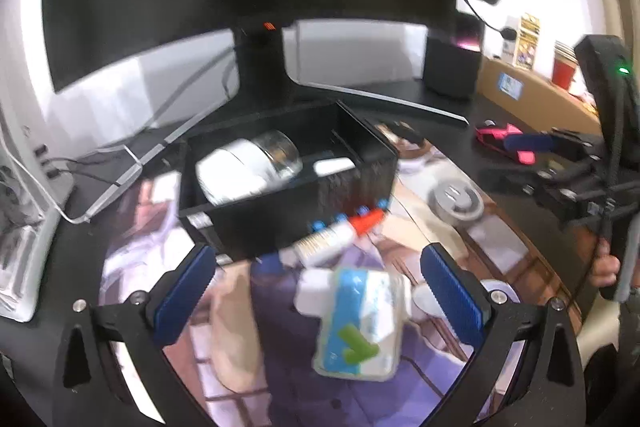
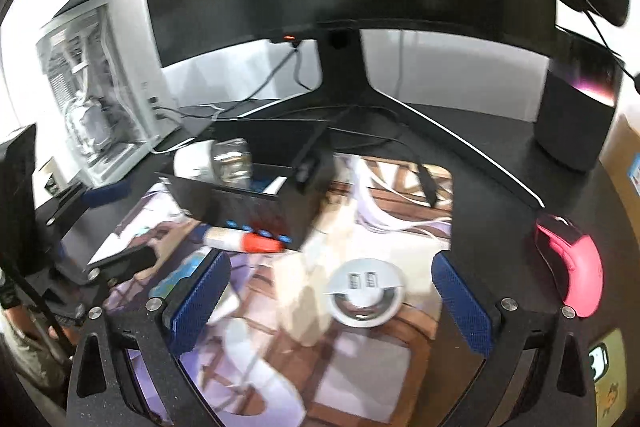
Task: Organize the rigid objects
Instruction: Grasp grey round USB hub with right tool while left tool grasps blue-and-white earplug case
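My left gripper point(image 1: 320, 291) is open, its blue pads point(image 1: 188, 291) spread wide. A white and blue pack with a green arrow point(image 1: 360, 323) lies on the printed mat between them, untouched. Just beyond it, a glue bottle with an orange cap point(image 1: 340, 239) rests against a black organizer box point(image 1: 288, 195) holding a clear and white jar point(image 1: 248, 167). My right gripper point(image 2: 332, 303) is open too, over a round grey disc point(image 2: 366, 291) on the mat. The box point(image 2: 256, 203) and the glue bottle point(image 2: 248, 241) sit ahead of it to the left.
A large monitor on a V-shaped stand point(image 2: 340, 87) fills the back of the desk. A black speaker point(image 2: 580, 107) stands at the right, a white PC case point(image 2: 100, 87) at the left. A pink mouse point(image 2: 572, 267) lies right of the mat. Cables run behind the box.
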### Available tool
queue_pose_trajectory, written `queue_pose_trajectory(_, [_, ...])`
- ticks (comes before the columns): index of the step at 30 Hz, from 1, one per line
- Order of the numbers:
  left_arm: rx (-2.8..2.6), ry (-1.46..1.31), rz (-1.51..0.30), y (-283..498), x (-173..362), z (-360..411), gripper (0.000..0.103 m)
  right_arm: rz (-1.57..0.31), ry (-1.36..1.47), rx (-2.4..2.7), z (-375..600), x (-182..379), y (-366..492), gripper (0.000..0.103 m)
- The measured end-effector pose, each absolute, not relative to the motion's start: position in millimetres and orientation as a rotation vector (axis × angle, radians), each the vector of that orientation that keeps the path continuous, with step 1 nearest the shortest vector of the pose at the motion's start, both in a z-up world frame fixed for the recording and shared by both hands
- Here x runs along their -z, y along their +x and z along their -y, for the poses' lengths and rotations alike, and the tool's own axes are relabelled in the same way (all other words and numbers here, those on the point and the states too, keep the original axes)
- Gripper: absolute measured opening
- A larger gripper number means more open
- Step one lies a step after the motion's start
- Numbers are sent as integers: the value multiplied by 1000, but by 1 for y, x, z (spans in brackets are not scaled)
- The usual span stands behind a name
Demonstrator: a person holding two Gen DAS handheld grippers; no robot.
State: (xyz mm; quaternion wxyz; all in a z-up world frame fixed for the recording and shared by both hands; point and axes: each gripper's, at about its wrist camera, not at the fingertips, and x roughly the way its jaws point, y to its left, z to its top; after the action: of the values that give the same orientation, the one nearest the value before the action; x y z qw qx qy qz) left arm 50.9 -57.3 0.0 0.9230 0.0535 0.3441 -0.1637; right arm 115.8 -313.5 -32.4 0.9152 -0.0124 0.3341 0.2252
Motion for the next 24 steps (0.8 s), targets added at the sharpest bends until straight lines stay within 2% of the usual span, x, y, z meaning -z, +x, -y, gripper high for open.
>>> queue_pose_trajectory(13, [411,74,-845,55,37,67,103,-837,-67,-433,305,82,145,101])
queue_pose_trajectory(18, [411,79,-871,58,42,68,101,-847,-73,-432,300,87,150,94])
queue_pose_trajectory(20, [410,83,-892,59,46,68,95,-862,-73,-441,297,90,152,83])
queue_pose_trajectory(22, [410,99,-906,60,50,71,89,-881,-66,-451,295,94,154,78])
queue_pose_trajectory(24, [408,107,-919,61,52,73,77,-878,-76,-455,290,94,152,74])
